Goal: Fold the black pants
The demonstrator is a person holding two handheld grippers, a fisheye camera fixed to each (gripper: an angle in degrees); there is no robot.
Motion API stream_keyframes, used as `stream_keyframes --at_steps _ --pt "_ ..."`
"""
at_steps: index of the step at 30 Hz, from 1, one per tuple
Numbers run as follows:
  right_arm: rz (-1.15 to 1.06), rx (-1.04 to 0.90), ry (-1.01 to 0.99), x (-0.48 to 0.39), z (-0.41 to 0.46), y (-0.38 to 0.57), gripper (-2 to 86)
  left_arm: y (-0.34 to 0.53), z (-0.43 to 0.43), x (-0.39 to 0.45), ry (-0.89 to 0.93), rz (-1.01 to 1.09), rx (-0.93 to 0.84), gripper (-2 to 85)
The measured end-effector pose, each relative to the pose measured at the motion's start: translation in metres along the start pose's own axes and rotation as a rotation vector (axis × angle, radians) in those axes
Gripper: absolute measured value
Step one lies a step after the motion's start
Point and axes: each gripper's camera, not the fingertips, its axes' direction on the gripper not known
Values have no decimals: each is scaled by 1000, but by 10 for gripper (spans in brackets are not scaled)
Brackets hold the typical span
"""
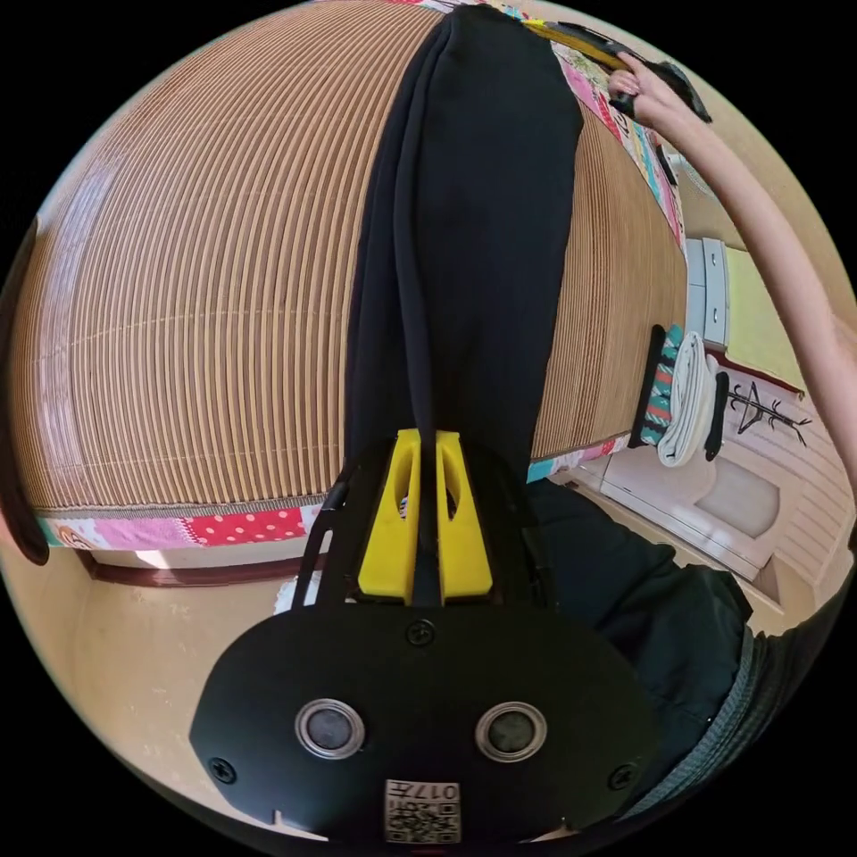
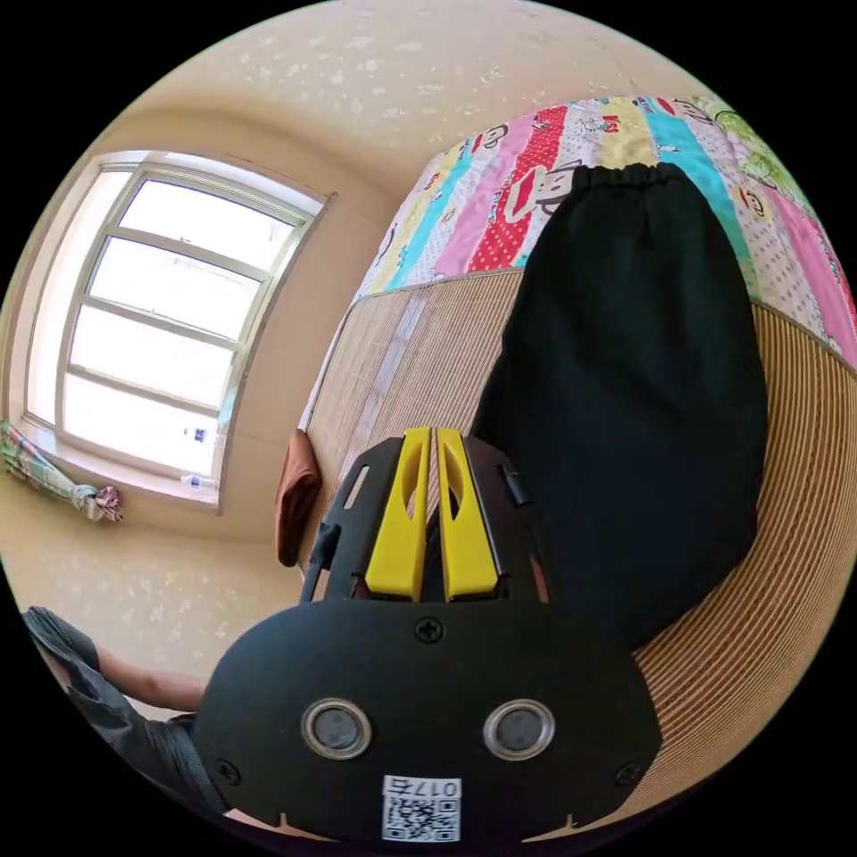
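Stretching up the centre of the left gripper view, the black pants [image 1: 473,223] lie lengthwise on a bamboo mat [image 1: 196,295] over a patchwork bedsheet [image 1: 223,527]. The left claw [image 1: 426,446] has its yellow jaws closed on a fold of the cloth at lower centre. At the upper right, a hand [image 1: 647,94] holds the right claw [image 1: 571,37] at the far end of the pants; its jaws are too small to judge there. In the right gripper view, the right claw [image 2: 433,439] sits nearly closed, dark cloth between its jaws, beside the pants [image 2: 634,384] at lower centre.
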Motion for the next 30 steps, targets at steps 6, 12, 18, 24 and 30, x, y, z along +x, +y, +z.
stream_keyframes --at_steps 6,12,18,24,30 --pt "246 -127 73 32 -34 231 72 -4 -11 0 38 63 -20 18" --pt "500 -226 -171 21 12 384 89 -9 -26 5 55 117 -51 18" --pt "543 -158 -194 -24 7 404 31 -16 -57 -15 232 108 -127 16" --pt "521 -127 -186 -51 2 401 27 8 -78 -58 362 -45 -18 18" --pt "551 -92 -48 -30 -22 380 54 19 -76 -70 242 -169 15 62"
